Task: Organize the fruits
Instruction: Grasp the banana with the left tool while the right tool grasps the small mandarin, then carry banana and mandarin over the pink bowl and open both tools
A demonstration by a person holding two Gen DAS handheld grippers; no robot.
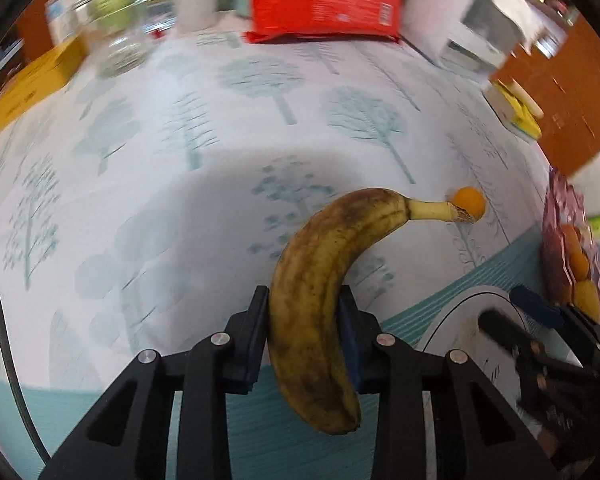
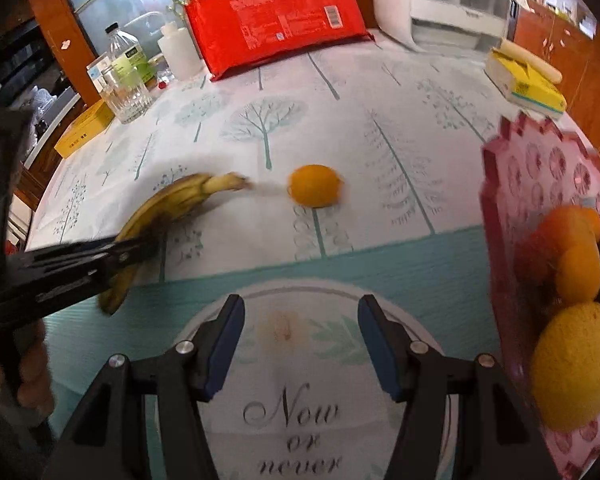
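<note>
A brown-spotted banana (image 1: 320,280) is clamped between the pads of my left gripper (image 1: 304,300), which is shut on its middle; its stem points toward a small orange (image 1: 470,204). From the right wrist view the same banana (image 2: 172,204) and the left gripper (image 2: 100,260) are at the left, and the orange (image 2: 315,185) lies on the tree-print cloth. My right gripper (image 2: 300,316) stands open over a white round plate (image 2: 300,380) with nothing between its fingers. A pink tray (image 2: 540,168) at the right holds oranges (image 2: 578,276) and a lemon (image 2: 572,364).
A red package (image 2: 276,20), glass bottles and a jar (image 2: 124,80), a yellow box (image 2: 84,128), a white appliance (image 2: 460,4) and a yellow-white carton (image 2: 524,80) line the table's far side. A hand (image 2: 32,372) holds the left gripper's handle.
</note>
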